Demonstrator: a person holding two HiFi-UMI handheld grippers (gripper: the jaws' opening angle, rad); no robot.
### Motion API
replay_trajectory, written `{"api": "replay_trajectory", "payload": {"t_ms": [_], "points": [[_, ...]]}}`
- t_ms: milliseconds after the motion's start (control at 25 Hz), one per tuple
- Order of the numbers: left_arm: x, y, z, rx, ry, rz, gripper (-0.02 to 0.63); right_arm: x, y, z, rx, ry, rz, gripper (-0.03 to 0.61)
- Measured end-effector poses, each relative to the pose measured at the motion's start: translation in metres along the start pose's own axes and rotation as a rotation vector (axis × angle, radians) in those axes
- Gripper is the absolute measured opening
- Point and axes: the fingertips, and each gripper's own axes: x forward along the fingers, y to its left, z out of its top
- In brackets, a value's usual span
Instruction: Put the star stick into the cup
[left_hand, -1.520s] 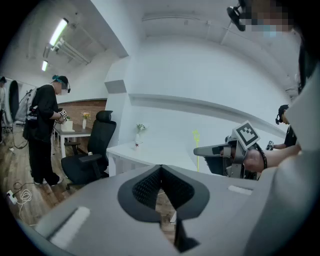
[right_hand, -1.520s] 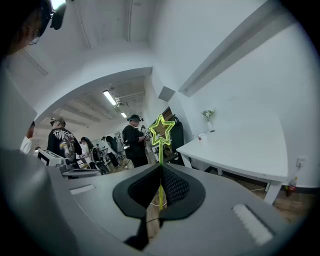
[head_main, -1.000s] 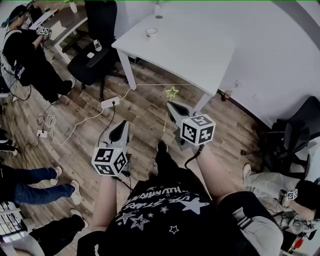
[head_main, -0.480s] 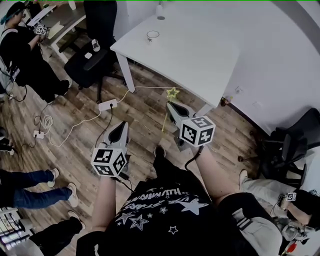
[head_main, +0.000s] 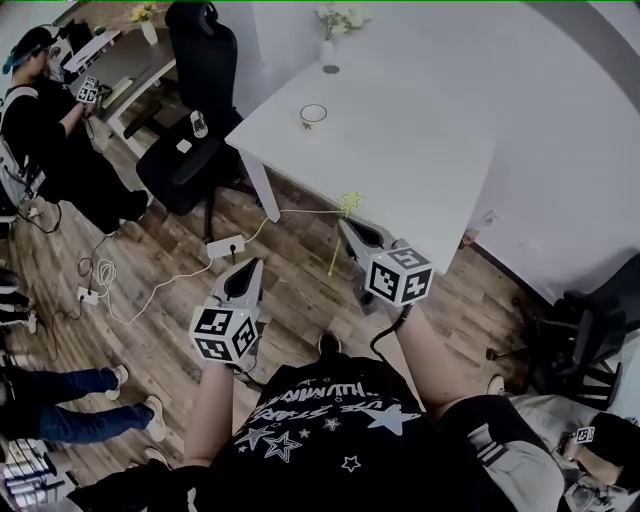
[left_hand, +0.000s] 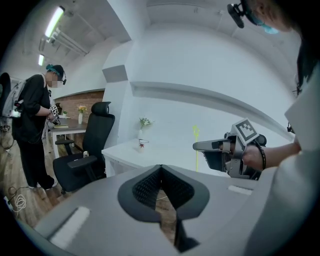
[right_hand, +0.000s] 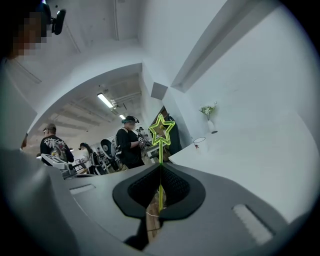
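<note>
Grey and black, the left tongs (head_main: 246, 270) hang low over the wooden floor (head_main: 150, 300) with their tips pressed together and nothing between them; the left gripper view shows the same tongs (left_hand: 160, 168) closed and empty. Beside them, a little further forward, the right tongs (head_main: 346, 226) are clamped on the thin stem of the star stick (head_main: 351, 203). The stick stands nearly upright, its yellow-green star above the tips and its lower end hanging below them. In the right gripper view the stem runs straight up through the pinched tips of the right tongs (right_hand: 160, 168), and the star stick (right_hand: 161, 131) has its star outline well clear above them. From the left gripper view the right tongs (left_hand: 210, 146) show side-on with the star stick (left_hand: 196, 133) rising from their tip.

On the floor just ahead lies a white power strip (head_main: 225, 246) with its cable. Beyond stands the white table (head_main: 420, 140), its near edge close to the star. The cup (head_main: 313, 115) sits on the table's far left part, well apart from the stick, with a small vase (head_main: 329, 50) further back. A black office chair (head_main: 195, 130) stands left of the table.
</note>
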Motion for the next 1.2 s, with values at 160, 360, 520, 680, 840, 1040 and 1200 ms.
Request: {"api": "replay_trajectory", "payload": {"t_ms": [160, 360, 520, 680, 840, 1040, 1200], "points": [[0.026, 0.004, 0.013, 0.025, 0.003, -0.003, 0.003, 0.014, -0.019, 0.018, -0.001, -0.010, 0.015, 0.020], [0.052, 0.013, 0.024, 0.012, 0.007, -0.018, 0.003, 0.033, -0.035, 0.029, 0.015, -0.011, 0.003, 0.020], [0.077, 0.024, 0.023, 0.009, 0.021, -0.055, 0.003, 0.051, -0.050, 0.028, 0.013, 0.007, -0.023, 0.020], [0.116, 0.047, 0.025, -0.002, 0.037, -0.091, 0.003, 0.078, -0.072, 0.036, 0.013, 0.014, -0.072, 0.020], [0.163, 0.076, 0.047, 0.005, 0.038, -0.119, 0.003, 0.116, -0.099, 0.060, 0.015, 0.010, -0.104, 0.020], [0.215, 0.111, 0.075, 0.002, 0.044, -0.162, 0.003, 0.165, -0.122, 0.098, 0.033, -0.032, -0.147, 0.020], [0.248, 0.130, 0.096, 0.012, 0.053, -0.212, 0.003, 0.192, -0.129, 0.127, 0.046, -0.063, -0.164, 0.020]]}}
